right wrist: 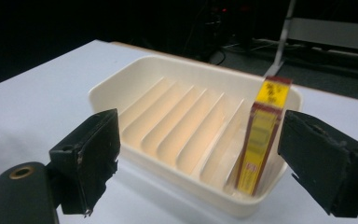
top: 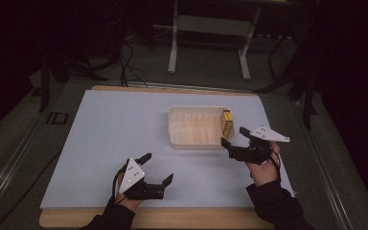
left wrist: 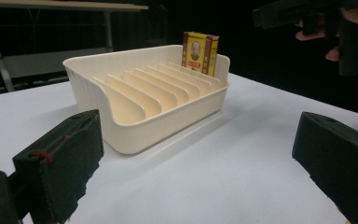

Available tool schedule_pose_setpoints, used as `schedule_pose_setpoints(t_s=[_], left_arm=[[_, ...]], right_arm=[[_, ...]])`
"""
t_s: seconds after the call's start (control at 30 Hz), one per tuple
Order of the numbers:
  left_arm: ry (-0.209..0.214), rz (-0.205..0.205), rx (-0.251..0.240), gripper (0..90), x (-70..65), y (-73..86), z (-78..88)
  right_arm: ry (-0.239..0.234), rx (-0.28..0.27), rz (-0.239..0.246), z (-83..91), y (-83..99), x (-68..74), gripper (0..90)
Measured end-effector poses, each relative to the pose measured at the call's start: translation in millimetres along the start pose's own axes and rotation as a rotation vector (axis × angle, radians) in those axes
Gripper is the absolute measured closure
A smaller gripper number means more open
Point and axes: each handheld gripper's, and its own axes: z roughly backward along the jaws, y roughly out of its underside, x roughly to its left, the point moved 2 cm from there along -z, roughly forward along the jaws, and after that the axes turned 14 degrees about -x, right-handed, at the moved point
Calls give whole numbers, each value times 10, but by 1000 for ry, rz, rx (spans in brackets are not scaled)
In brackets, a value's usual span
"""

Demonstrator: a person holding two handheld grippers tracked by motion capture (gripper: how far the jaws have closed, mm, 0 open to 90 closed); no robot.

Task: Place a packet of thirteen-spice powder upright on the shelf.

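- high view: yellow box (top: 227, 122) stands upright in the end slot of the cream rack (top: 191, 142), near the table's (top: 100, 124) right edge.
- right gripper (top: 232, 136): jaws released, empty, just beside the rack.
- left gripper (top: 157, 167): jaws spread, empty, near the front edge.

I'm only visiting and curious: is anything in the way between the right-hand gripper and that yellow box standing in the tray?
Nothing visible. The right gripper stands open just outside the cream tray, and the yellow box stands upright in the end slot, with only the tray's low wall before it.
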Motion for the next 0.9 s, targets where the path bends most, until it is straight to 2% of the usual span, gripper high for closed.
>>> schedule_pose_setpoints(t_s=[0.07,0.23,0.37,0.53,0.7,0.83,0.9], left_arm=[[1,0,1,30,-1,-1,0],[1,3,-6,30,-4,-8,4],[3,1,-6,30,-6,-9,3],[7,1,-7,30,-9,-11,3],[7,0,-7,30,-9,-12,4],[7,2,-8,30,-7,-16,8],[9,2,-8,30,-8,-15,8]], right_arm=[[-6,-1,10,53,19,25,131],[-54,11,-3,178,78,76,135],[-65,14,31,272,148,117,135],[-83,28,32,367,226,136,135],[-122,49,58,442,291,175,132],[-158,58,59,500,334,186,131],[-161,68,59,528,354,185,132]])
